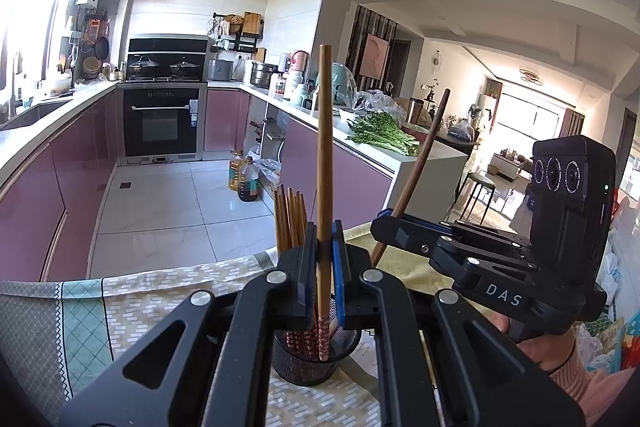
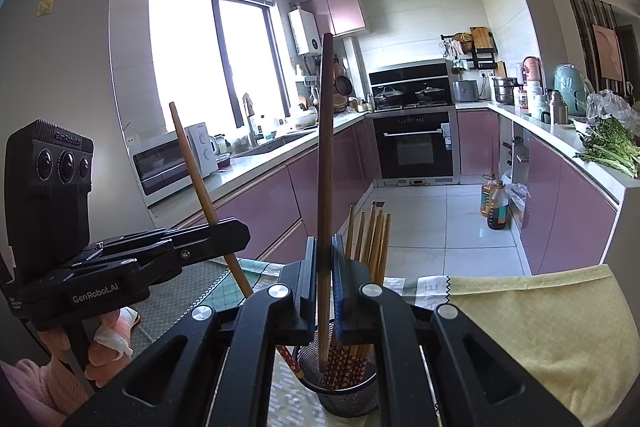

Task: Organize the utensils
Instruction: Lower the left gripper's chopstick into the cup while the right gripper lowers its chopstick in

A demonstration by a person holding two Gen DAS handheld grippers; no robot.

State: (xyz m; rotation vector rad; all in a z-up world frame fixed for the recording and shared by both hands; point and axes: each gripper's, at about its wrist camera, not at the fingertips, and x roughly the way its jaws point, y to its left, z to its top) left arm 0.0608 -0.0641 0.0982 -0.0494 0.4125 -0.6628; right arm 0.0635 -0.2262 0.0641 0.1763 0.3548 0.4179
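Observation:
My left gripper [image 1: 324, 247] is shut on a light wooden chopstick [image 1: 325, 147] with a red patterned lower end. It stands nearly upright, and that end dips into a black mesh holder [image 1: 304, 367] with several chopsticks [image 1: 290, 219] in it. In the right wrist view, my right gripper [image 2: 324, 259] is shut on a darker brown chopstick [image 2: 326, 147] whose lower end sits inside the holder [image 2: 348, 399]. Each gripper shows in the other's view: the right gripper [image 1: 384, 219] grips the tilted dark chopstick [image 1: 424, 155], and the left gripper [image 2: 236, 227] grips the light chopstick [image 2: 196, 171].
The holder stands on a table under a green and yellow patterned cloth [image 1: 140, 299], near its far edge. Beyond lie a tiled floor with oil bottles [image 1: 242, 179], pink cabinets and a counter with greens [image 1: 380, 133]. A hand in a pink sleeve [image 2: 60, 379] holds the left gripper.

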